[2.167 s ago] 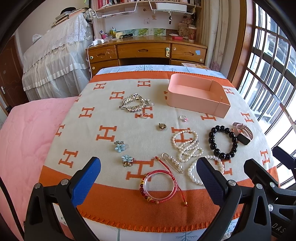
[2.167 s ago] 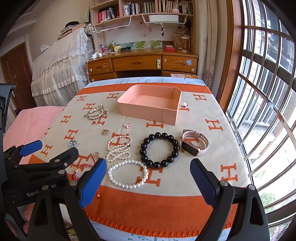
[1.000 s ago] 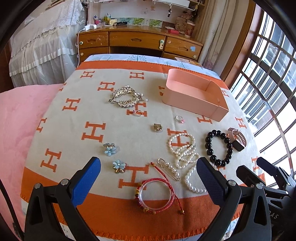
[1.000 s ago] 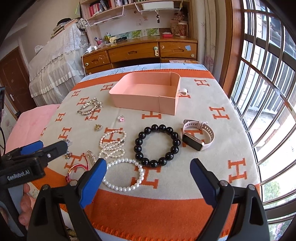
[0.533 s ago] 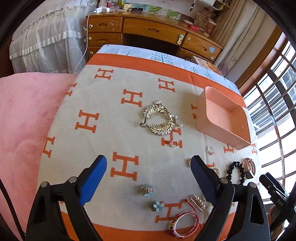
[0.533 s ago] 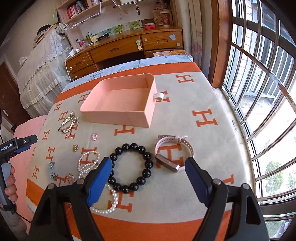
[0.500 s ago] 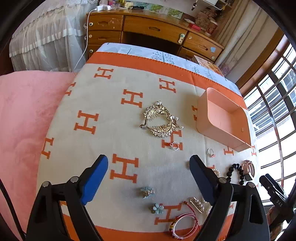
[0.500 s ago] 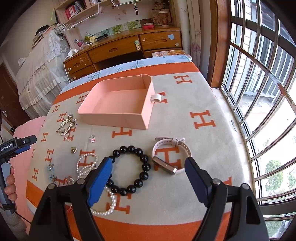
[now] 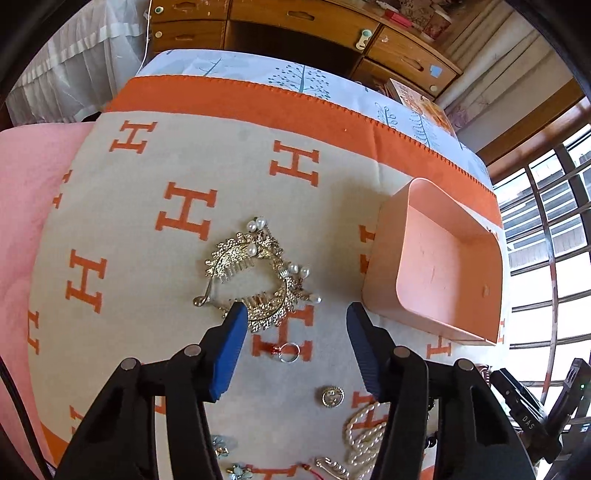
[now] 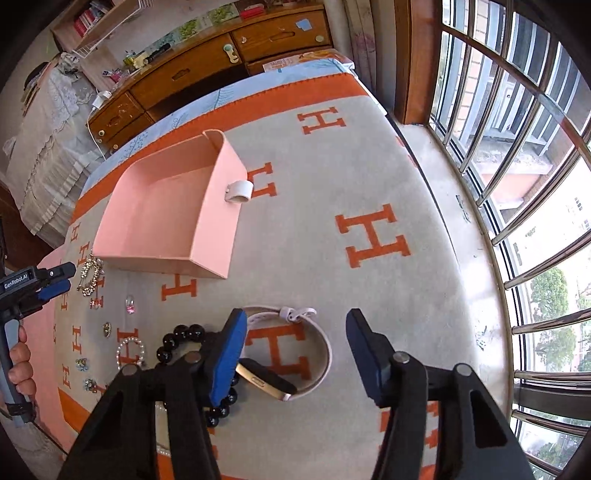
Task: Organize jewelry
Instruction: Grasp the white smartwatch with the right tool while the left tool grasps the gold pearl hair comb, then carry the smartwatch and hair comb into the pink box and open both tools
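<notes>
My left gripper [image 9: 295, 314] is open, its left fingertip just over the near edge of the gold pearl hair comb [image 9: 255, 273]. The empty pink tray [image 9: 443, 266] stands to its right; it also shows in the right wrist view [image 10: 218, 206]. A small ring [image 9: 289, 348], a gold charm [image 9: 332, 397] and a pearl strand [image 9: 364, 435] lie between and below the fingers. My right gripper [image 10: 295, 325] is open, low over the pink smart band [image 10: 291, 354]. The black bead bracelet [image 10: 177, 339] lies beside its left finger. The left gripper [image 10: 55, 282] shows at the far left.
The jewelry lies on a beige blanket with orange H marks [image 9: 184, 210] over a table. A wooden desk [image 9: 295, 22] stands beyond the far edge. Barred windows [image 10: 517, 147] run along the right side. A white ring [image 10: 239, 191] hangs on the tray wall.
Both grippers have moved forward and down over the table. The left one has closed in on the gold comb, the right one on the pink band. Both stay open.
</notes>
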